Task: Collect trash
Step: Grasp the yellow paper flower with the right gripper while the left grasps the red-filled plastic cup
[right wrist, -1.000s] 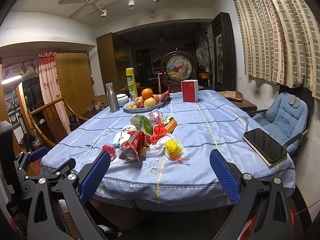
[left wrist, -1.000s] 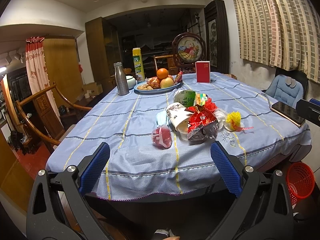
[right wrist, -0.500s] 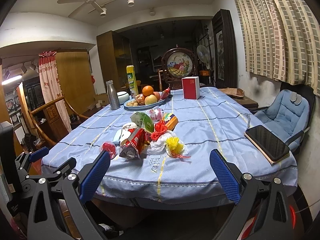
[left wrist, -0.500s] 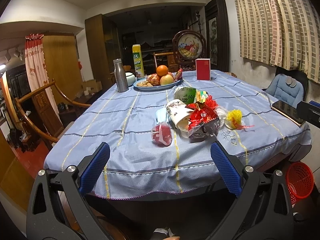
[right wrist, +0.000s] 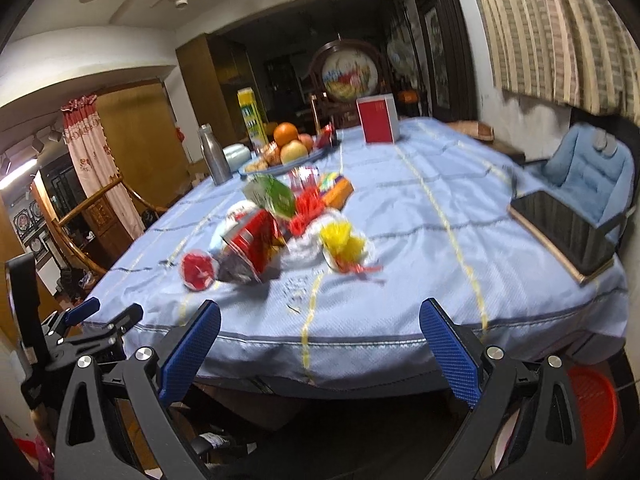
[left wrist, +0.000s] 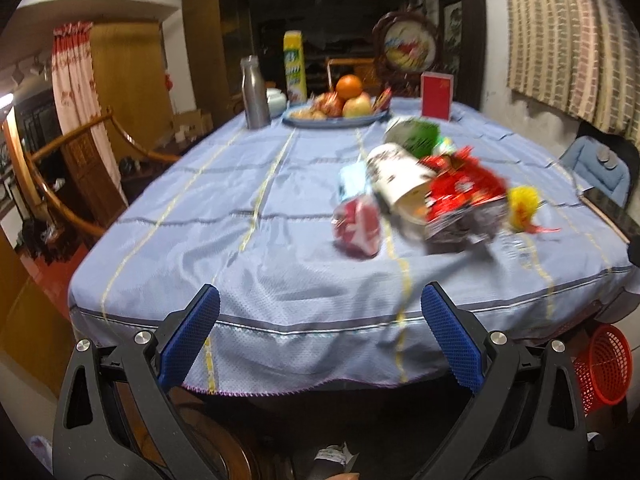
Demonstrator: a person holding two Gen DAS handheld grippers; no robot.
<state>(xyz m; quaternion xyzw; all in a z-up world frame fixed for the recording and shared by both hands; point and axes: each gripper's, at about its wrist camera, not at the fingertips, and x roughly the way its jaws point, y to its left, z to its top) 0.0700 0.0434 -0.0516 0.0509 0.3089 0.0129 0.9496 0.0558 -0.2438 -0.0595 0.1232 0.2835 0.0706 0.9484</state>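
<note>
Both pairs of tongs are held apart and empty at the bottom of their frames, in front of the near edge of the bench. The left tongs and the right tongs touch nothing.

The trash is gathered in 1 loose heap on the blue cloth, right of centre in the left wrist view and left of centre in the right wrist view. A small red wrapper lies at the heap's near left side. Just beside it a white paper cup is seen lying on its side, with a red snack bag to its right and a yellow wrapper further right. A green packet sits behind them. Details are blurred.

A red basket is seen at the lower right, below the bench's corner. A fruit plate and a steel bottle stand well apart from the heap, at the far end.
</note>
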